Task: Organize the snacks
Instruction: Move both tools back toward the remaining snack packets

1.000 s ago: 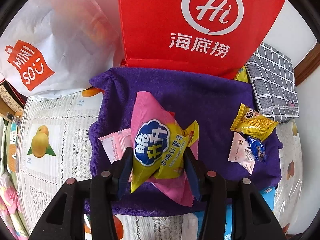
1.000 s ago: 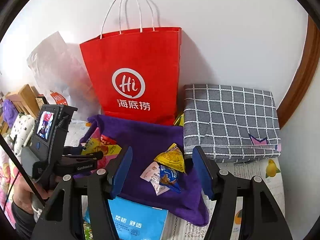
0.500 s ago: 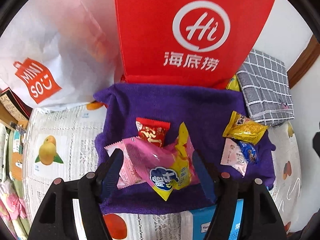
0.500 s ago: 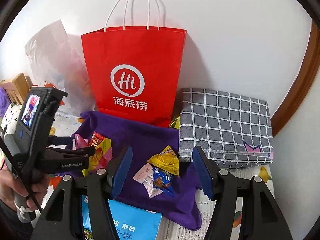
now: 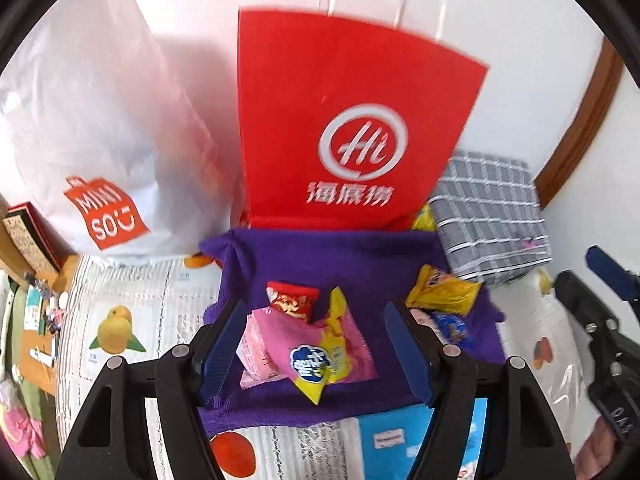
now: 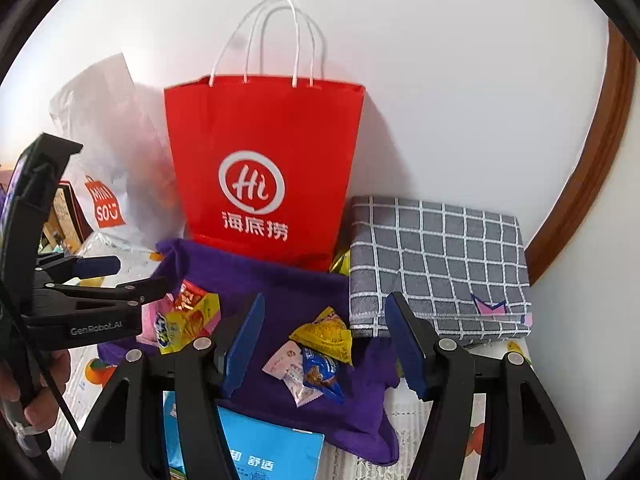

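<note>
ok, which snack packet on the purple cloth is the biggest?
The pink-and-yellow packet with the blue round logo, lying on the smaller pale pink and red packets.

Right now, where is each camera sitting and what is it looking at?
Left wrist view: sits on the left hand-held gripper, looking down at the pink and yellow snack packet on the purple cloth; its own open fingers show.
Right wrist view: sits on the right hand-held gripper, looking down at the yellow snack packet; a person's hand shows.
Both share the red paper bag and the grey checked cloth.
</note>
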`<state>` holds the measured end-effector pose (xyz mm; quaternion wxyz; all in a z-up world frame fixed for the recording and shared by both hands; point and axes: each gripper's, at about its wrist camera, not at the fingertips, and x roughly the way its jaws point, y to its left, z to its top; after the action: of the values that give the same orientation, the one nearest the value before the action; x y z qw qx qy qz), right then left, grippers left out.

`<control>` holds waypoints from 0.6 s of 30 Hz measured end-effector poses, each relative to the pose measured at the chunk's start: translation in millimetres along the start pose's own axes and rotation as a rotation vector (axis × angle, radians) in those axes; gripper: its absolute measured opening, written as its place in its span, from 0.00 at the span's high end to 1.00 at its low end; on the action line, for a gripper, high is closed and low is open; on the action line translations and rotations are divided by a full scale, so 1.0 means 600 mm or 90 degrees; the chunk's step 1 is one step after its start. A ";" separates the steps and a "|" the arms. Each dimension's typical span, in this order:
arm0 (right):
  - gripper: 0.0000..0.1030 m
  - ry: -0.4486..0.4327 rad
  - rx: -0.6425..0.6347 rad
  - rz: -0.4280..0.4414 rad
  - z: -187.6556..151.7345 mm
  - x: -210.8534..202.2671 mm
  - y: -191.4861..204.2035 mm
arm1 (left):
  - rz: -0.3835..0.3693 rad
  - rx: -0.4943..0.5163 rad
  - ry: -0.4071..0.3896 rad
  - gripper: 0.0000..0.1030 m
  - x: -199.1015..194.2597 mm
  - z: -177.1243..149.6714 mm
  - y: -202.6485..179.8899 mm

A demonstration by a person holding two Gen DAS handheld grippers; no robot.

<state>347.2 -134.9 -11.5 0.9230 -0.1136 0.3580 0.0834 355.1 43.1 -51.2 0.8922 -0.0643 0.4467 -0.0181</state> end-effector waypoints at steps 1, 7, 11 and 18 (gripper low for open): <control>0.40 -0.012 -0.001 -0.001 -0.001 -0.010 0.004 | -0.007 0.001 -0.007 0.32 -0.010 0.001 -0.002; 0.40 -0.060 -0.005 -0.013 -0.035 -0.071 0.024 | -0.009 0.016 -0.051 0.32 -0.072 -0.024 -0.012; 0.40 -0.061 -0.024 -0.028 -0.086 -0.102 0.042 | -0.019 0.022 -0.048 0.32 -0.101 -0.070 -0.002; 0.40 -0.009 -0.005 -0.002 -0.189 -0.120 0.059 | -0.010 0.010 -0.045 0.32 -0.158 -0.153 0.026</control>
<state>213.8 -136.9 -49.4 0.9251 -0.1175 0.3511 0.0839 224.2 58.0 -32.5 0.9076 -0.0613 0.4145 -0.0265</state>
